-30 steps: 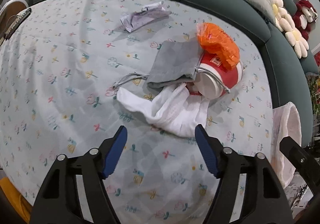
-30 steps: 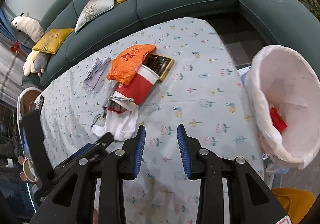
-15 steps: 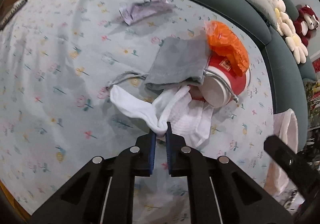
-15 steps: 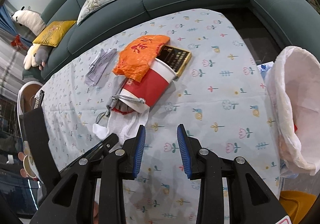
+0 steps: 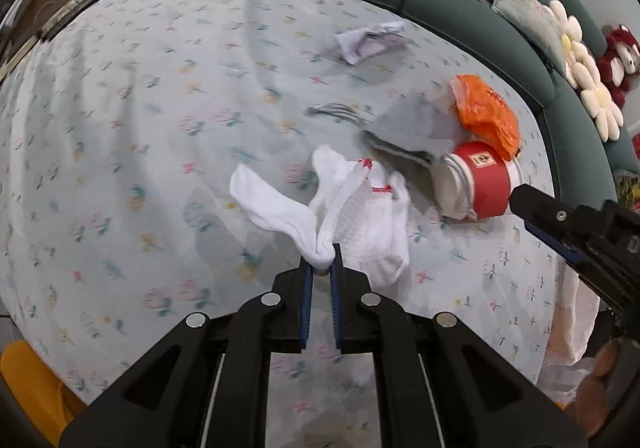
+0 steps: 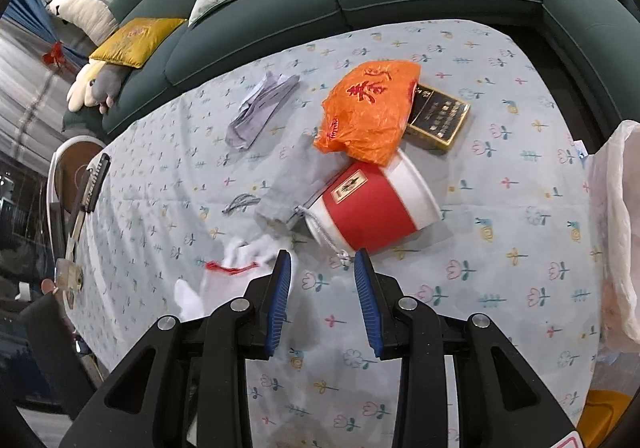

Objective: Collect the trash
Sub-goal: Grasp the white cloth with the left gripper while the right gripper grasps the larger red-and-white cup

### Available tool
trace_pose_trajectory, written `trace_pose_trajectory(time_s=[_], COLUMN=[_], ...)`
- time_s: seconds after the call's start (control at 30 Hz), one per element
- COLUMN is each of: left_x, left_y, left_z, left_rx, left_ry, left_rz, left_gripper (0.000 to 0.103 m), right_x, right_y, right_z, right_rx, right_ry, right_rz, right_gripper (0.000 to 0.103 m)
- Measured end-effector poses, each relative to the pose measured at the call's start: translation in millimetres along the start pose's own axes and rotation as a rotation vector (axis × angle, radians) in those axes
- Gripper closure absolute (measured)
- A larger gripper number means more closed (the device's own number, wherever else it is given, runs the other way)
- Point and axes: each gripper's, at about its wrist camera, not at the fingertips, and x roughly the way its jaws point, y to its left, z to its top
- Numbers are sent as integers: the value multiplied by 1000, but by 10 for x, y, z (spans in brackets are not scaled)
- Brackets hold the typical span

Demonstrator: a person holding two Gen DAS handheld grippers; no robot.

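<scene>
from the left wrist view, left gripper pinches a fold of the white socks on the flowered tablecloth, just beside the tipped red cup and grey pouch. from the right wrist view, right gripper hangs apart, holding nothing, near the red cup; orange bag lies above it, white bin bag at right edge.

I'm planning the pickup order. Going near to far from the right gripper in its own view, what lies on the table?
Right gripper → red paper cup → orange plastic bag → black box, partly tucked under the bag's far edge.
</scene>
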Motion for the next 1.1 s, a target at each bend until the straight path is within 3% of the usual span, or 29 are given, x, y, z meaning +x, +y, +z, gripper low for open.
trace_pose_trajectory(time_s=[0.2,0.47,0.67,0.87,1.1], left_x=[-82,-49,17,91,108], left_y=[233,17,-215,-331,-355], left_z=[53,185,246,268,201], left_rx=[-37,-35,-5,15,13], left_ry=[-21,-23,-12,7,23], left_rz=[28,-13,-29,-29,-30], left_gripper=[95,95,95,95,95], right_x=[-14,25,275,414,394], right_y=[-145,-490,-616,-524,-334], right_z=[84,516,674,548,164], right_rx=[6,12,19,-20,-80], right_ry=[-22,-36,30,100,157], right_rz=[-60,-106,-43,22,87], right_gripper=[70,64,63,63,65])
